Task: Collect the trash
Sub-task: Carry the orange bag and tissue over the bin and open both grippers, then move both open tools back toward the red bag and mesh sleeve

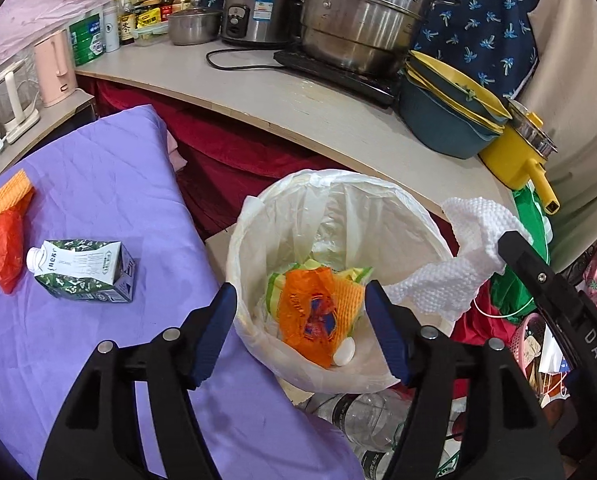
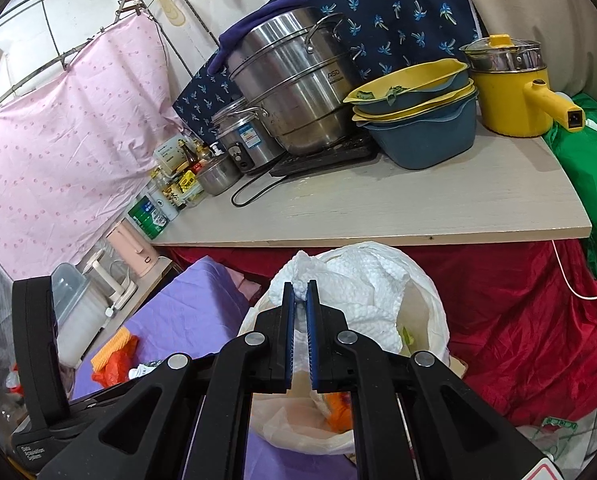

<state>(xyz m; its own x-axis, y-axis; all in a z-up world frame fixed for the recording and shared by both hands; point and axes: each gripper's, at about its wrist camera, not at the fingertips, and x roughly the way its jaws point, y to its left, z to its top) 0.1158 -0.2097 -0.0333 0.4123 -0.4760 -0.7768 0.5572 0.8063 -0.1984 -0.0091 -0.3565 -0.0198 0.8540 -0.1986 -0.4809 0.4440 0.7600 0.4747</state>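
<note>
A white bin lined with a clear bag [image 1: 254, 216] stands beside the purple-covered surface [image 1: 98, 184]. Inside lie an orange plastic bag [image 1: 306, 312], an orange foam net and a small white oval piece [image 1: 344, 356]. My left gripper [image 1: 300, 292] hangs open over the bin with nothing between its fingers. My right gripper [image 2: 300, 284] is shut on a crumpled white paper towel [image 2: 358, 280], held over the bin's [image 2: 434, 300] far rim. The towel [image 1: 458, 240] also shows in the left wrist view. On the purple cloth lie a green-and-white carton [image 1: 84, 272], a red-orange bag [image 1: 2, 252] and an orange net [image 1: 2, 204].
A pale countertop [image 1: 298, 112] behind the bin carries steel pots [image 1: 358, 20], a rice cooker, stacked blue-and-yellow basins [image 1: 446, 120] and a yellow pot [image 1: 514, 156]. Clear plastic bottles [image 1: 358, 412] lie on the floor by the bin. Red cloth and a pink basket [image 1: 534, 332] crowd the right.
</note>
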